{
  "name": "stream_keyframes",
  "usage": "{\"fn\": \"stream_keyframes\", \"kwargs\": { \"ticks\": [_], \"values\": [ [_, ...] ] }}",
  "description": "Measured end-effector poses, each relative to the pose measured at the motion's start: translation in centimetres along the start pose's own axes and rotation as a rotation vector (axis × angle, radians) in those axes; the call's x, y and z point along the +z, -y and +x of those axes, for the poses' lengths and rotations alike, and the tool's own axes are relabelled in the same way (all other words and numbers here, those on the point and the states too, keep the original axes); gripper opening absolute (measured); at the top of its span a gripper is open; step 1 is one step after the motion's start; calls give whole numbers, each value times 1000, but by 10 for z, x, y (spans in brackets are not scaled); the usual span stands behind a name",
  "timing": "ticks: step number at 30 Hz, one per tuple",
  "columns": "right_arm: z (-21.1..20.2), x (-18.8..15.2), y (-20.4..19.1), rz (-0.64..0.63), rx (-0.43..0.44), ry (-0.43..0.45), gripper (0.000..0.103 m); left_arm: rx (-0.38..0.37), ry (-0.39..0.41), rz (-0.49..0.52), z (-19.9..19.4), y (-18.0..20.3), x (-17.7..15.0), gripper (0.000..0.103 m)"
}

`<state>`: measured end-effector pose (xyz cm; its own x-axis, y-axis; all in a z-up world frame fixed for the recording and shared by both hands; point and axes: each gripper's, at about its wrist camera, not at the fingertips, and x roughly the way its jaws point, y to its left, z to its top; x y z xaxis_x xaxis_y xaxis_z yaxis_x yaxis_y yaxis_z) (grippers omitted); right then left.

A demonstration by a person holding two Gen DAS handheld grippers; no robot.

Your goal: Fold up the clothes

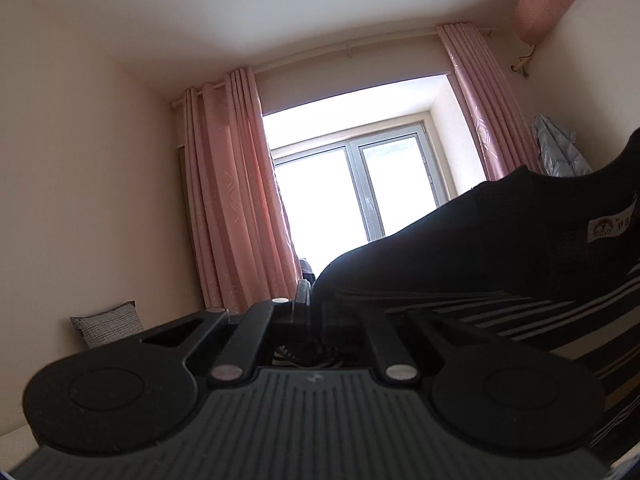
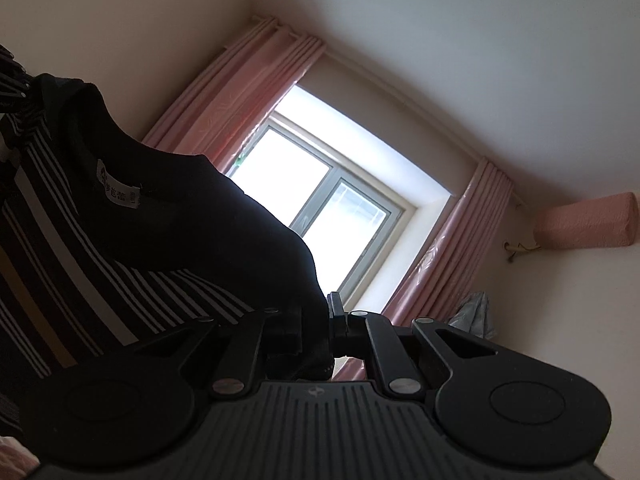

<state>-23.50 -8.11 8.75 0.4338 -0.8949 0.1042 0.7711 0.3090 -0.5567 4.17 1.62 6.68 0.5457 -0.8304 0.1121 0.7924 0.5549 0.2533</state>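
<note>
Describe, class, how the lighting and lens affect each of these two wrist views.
Left wrist view: the window is blown out white, leaving the striped garment backlit and dark; the curtain rod bows from fisheye distortion. Right wrist view: same glare from the window, garment nearly silhouetted, frame tilted.

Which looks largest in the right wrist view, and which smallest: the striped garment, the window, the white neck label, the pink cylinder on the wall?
1. striped garment, though it is nearest the camera
2. window
3. pink cylinder
4. white neck label

The right gripper pinches the garment's dark edge.
</note>
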Motion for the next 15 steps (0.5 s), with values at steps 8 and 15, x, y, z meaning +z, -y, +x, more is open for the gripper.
{"fn": "stream_keyframes", "kwargs": {
  "ticks": [8,15],
  "values": [
    [-36,0,56,-41,65,32,9,12,4,146,-77,44,50,5],
    [58,-29,41,-98,161,-106,10,-78,-145,202,22,70,28,6]
  ]
}}
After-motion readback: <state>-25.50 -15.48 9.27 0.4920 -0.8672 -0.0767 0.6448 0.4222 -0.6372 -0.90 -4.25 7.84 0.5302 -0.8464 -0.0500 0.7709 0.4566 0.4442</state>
